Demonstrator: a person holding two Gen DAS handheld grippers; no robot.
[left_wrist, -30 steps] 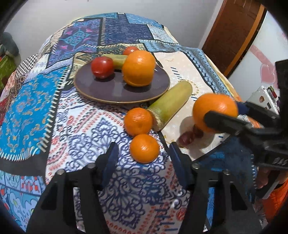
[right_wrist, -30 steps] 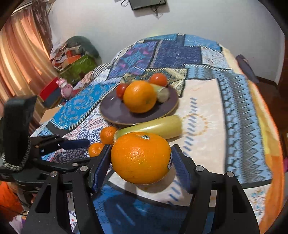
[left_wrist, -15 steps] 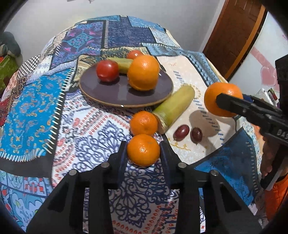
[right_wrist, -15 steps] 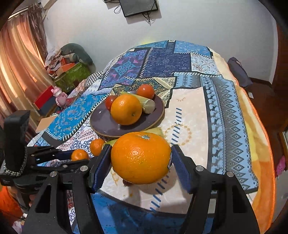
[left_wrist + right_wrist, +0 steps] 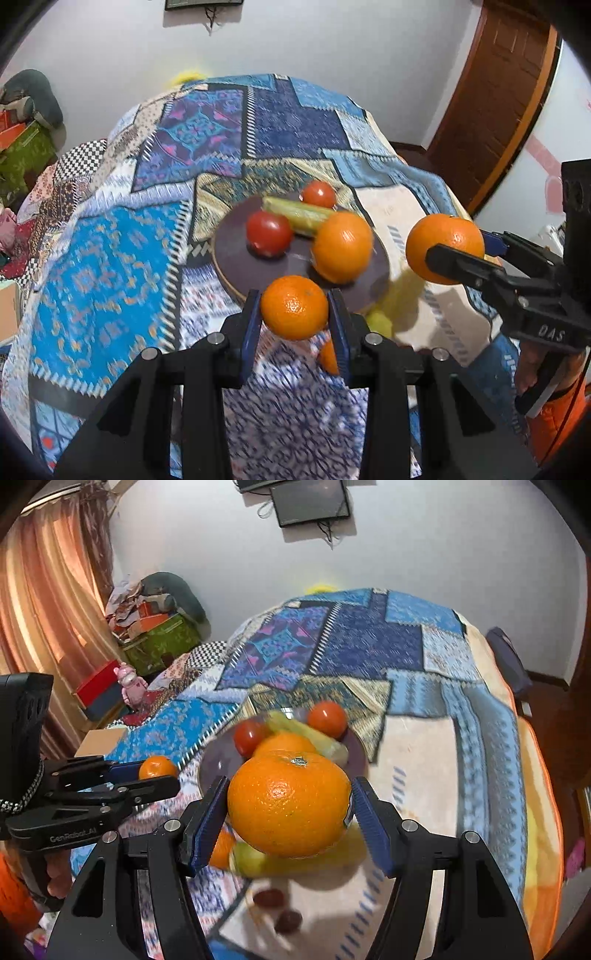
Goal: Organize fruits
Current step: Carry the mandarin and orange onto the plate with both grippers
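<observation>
My left gripper (image 5: 294, 314) is shut on a small mandarin (image 5: 294, 307) and holds it above the cloth, just in front of the dark plate (image 5: 236, 254). My right gripper (image 5: 289, 812) is shut on a large orange (image 5: 289, 803), held in the air to the right of the plate; it shows in the left wrist view (image 5: 445, 248) too. On the plate lie an orange (image 5: 341, 246), two tomatoes (image 5: 269, 232) and a green cucumber piece (image 5: 297, 216). Another mandarin (image 5: 328, 356) sits on the cloth, partly hidden behind my left finger.
A long green cucumber (image 5: 258, 856) and two dark grapes (image 5: 269, 897) lie on the patchwork cloth (image 5: 110, 266) near its front edge. Boxes and clutter (image 5: 147, 635) stand at the far left by a curtain. A wooden door (image 5: 491, 110) is at the right.
My left gripper has closed on the small mandarin and lifted it off the cloth toward the plate. My right gripper has risen with the large orange.
</observation>
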